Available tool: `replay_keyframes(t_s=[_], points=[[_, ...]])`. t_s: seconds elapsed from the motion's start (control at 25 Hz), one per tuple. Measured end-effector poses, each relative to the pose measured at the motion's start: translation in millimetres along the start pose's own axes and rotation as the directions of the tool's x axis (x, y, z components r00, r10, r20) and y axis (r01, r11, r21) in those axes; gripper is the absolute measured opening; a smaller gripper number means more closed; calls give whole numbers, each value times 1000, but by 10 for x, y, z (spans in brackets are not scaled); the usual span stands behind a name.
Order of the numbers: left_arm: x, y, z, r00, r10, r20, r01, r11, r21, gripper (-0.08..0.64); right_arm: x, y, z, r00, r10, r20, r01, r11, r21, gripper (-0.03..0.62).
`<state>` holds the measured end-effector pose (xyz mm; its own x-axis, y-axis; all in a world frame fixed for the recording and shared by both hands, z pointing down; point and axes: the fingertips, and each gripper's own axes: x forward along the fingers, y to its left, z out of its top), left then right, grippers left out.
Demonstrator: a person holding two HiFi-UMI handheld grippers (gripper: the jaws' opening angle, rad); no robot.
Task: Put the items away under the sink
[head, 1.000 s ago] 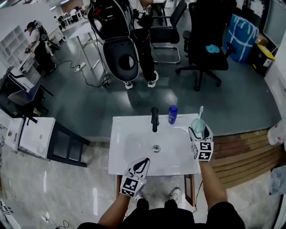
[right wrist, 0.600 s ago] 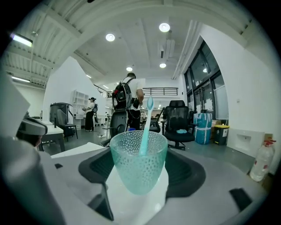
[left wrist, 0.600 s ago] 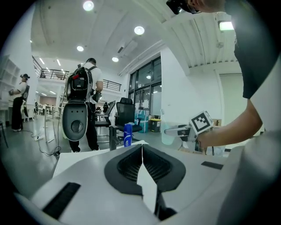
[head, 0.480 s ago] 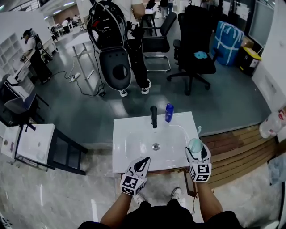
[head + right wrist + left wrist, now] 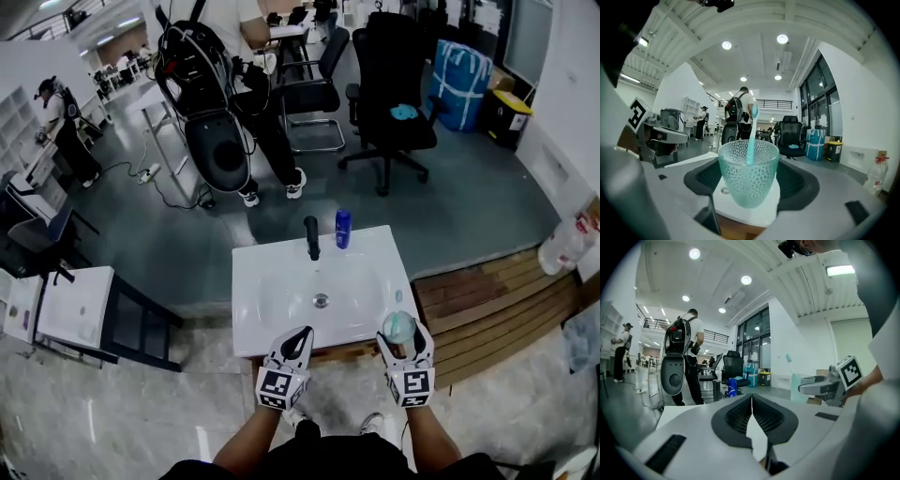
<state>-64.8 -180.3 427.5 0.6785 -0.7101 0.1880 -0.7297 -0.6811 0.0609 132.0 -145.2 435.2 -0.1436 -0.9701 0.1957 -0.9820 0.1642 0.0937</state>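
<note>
Two claws are in view, both low at the near edge of the sink (image 5: pixel 281 309). The left claw (image 5: pixel 302 335) is empty, its dark ribbed jaws pressed together so that only a thin seam shows between them. The right claw (image 5: pixel 403 336) is clamped on one cup (image 5: pixel 748 171), with one jaw on each side of it.

The cup is held upright over the sink's near right corner, above the white rim and the wooden edge below it. It is translucent pale green glass or plastic, dimpled all over, wide at the mouth and narrowing to a rounded base. One toothbrush (image 5: pixel 751 136) stands inside it. Its teal handle leans slightly and its head rises clear of the rim.

Beyond the claws lies the single white basin, with one round drain (image 5: pixel 321 301) at its middle. At the back edge stands one black faucet (image 5: pixel 310 237). Just to its right is one blue bottle (image 5: pixel 342 228), upright and apart from the faucet.

Farther off on the grey floor, one person (image 5: pixel 267 131) stands close behind the sink, carrying a dark rig. Two black office chairs (image 5: pixel 389 84) stand past the person. One blue bag (image 5: pixel 459 70) sits at the far right.
</note>
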Motion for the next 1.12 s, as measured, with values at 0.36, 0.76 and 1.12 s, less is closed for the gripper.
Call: replay_keyframes(t_s=[0.36, 0.76, 1.12], points=[[-144, -574, -186, 992, 121, -18, -122, 992, -45, 21, -391, -14, -222, 992, 127, 17, -127, 992, 8, 370], [-239, -832, -544, 986, 157, -62, -160, 986, -42, 21, -433, 164, -488, 975, 221, 34, -220, 975, -44, 370], [-278, -483, -1308, 984, 176, -32, -177, 984, -16, 21, -366, 593, -1157, 979, 200, 41, -202, 979, 27, 370]])
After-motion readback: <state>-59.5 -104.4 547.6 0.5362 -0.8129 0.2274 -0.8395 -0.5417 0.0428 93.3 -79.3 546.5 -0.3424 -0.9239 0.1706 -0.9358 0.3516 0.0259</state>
